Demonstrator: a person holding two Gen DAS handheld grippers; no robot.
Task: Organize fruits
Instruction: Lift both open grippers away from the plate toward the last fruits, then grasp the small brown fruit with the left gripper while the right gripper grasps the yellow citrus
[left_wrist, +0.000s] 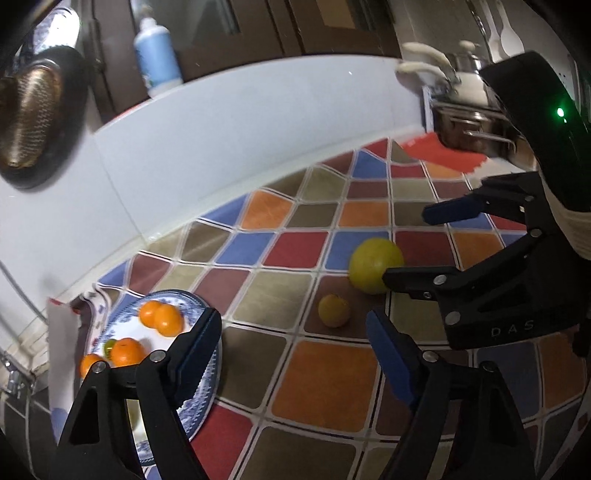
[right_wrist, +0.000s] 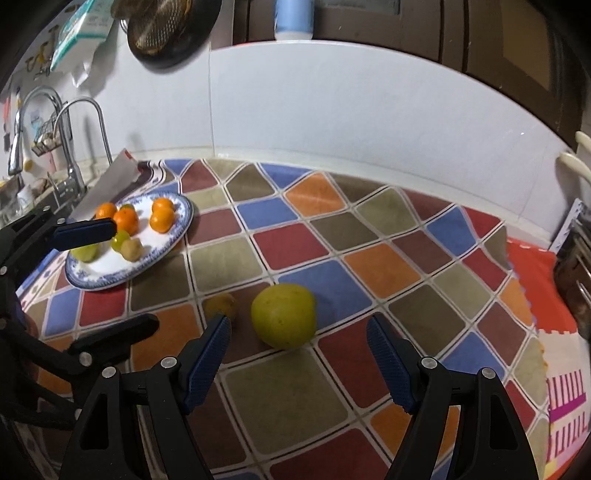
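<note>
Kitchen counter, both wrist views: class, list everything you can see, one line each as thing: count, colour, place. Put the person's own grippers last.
Plate: one, white with blue pattern, left end of the cloth.
Oranges: at least four, orange, on the plate.
Small greenish fruits: about three, green to yellow-brown, on the plate's near side.
Large fruit: one, yellow-green, on the cloth, off the plate.
Small fruit: one, yellow-orange, on the cloth beside the large fruit.
Cloth: one, checked in several colours, covering the counter.
Bottle: one, blue and white, on the ledge behind.
Taps: two, metal, far left by the sink.
Pots: stacked, metal, far right.
Left gripper: open, empty, above the cloth.
Right gripper: open, empty, pointing at the large fruit.
</note>
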